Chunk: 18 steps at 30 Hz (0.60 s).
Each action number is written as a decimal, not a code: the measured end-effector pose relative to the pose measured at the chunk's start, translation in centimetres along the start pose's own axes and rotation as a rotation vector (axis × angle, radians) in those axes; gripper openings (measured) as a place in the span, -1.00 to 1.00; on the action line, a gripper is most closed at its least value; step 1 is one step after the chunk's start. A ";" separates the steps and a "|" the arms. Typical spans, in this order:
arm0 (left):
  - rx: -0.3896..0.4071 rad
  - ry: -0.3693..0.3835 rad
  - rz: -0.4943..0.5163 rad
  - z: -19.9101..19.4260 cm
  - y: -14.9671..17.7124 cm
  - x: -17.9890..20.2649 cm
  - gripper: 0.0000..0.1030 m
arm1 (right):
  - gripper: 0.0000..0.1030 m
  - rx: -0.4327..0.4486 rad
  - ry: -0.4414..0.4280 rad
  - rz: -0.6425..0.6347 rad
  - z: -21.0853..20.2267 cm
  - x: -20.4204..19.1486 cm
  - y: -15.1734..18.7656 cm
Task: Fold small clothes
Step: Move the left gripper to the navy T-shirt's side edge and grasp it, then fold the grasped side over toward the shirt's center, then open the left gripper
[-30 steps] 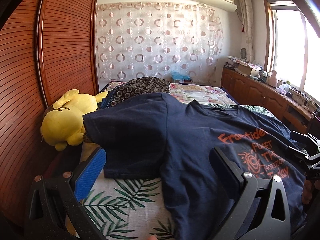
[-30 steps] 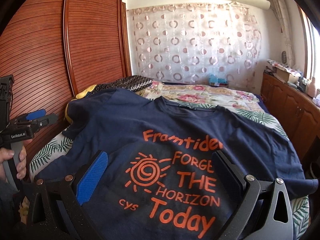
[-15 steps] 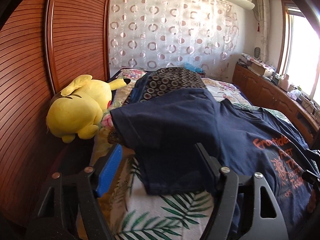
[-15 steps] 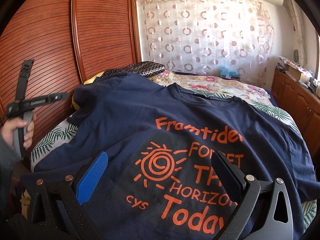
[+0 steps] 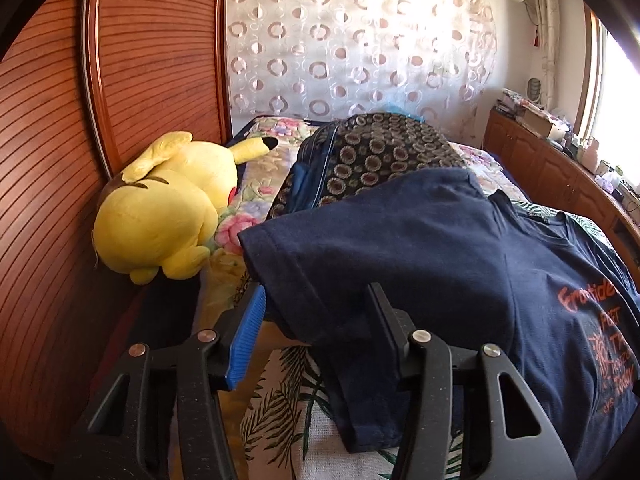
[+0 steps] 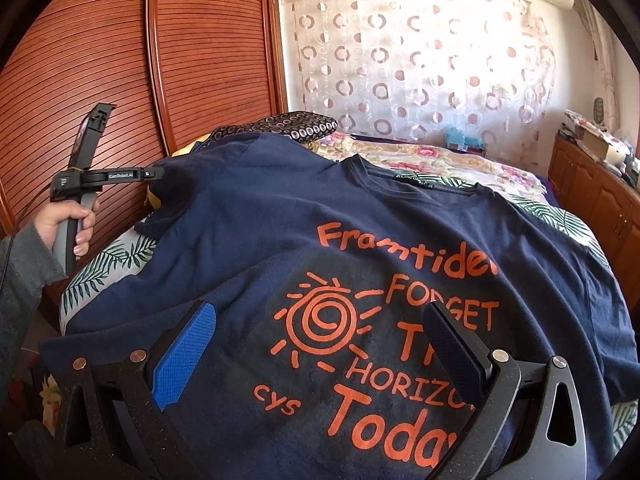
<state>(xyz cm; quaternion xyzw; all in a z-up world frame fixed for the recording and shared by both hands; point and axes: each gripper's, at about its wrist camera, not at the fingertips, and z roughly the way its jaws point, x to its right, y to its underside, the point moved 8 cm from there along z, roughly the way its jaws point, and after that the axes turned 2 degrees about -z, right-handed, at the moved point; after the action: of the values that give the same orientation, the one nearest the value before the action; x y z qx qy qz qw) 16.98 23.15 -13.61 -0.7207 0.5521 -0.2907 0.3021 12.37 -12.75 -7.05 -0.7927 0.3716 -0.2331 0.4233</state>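
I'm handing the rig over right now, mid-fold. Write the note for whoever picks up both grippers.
Left gripper: jaws have just been closing around the T-shirt's sleeve; the sleeve lies between them, but the pads don't clearly press it yet, so count it as not gripped.
Right gripper: jaws wide open, hovering over the orange print, holding nothing.
Navy T-shirt: spread print-up on the bed, collar at the far end.
Yellow plush toy lies beyond the sleeve, by the wardrobe.
Done: shirt laid out. No fold made yet.
Left: finish gripping the sleeve, fold it inward, then the other side, then fold lengthwise.
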 end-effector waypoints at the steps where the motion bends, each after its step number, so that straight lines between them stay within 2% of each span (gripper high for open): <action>1: -0.005 0.000 -0.002 0.2 0.0 -0.2 -0.01 | 1.00 -0.003 -0.006 -0.005 0.1 -0.2 0.0; 5: -0.017 0.022 0.002 0.8 0.1 -0.4 -0.23 | 1.00 -0.015 -0.057 -0.034 0.8 -1.3 -1.1; 9: -0.011 0.036 0.018 0.6 0.1 0.0 -0.84 | 1.00 0.001 -0.052 -0.085 1.6 -2.3 -3.0; 16: 0.034 0.063 0.064 -1.2 -0.8 1.1 -0.94 | 1.00 0.027 -0.071 -0.075 1.6 -2.8 -3.1; 18: 0.048 0.032 0.067 -1.3 -1.3 0.8 -0.94 | 1.00 0.020 -0.070 -0.065 1.8 -2.5 -2.7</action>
<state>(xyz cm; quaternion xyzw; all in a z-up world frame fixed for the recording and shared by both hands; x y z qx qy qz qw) 16.99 22.54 -11.67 -0.6898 0.5733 -0.3051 0.3201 13.09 -8.89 -5.88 -0.8077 0.3282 -0.2225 0.4364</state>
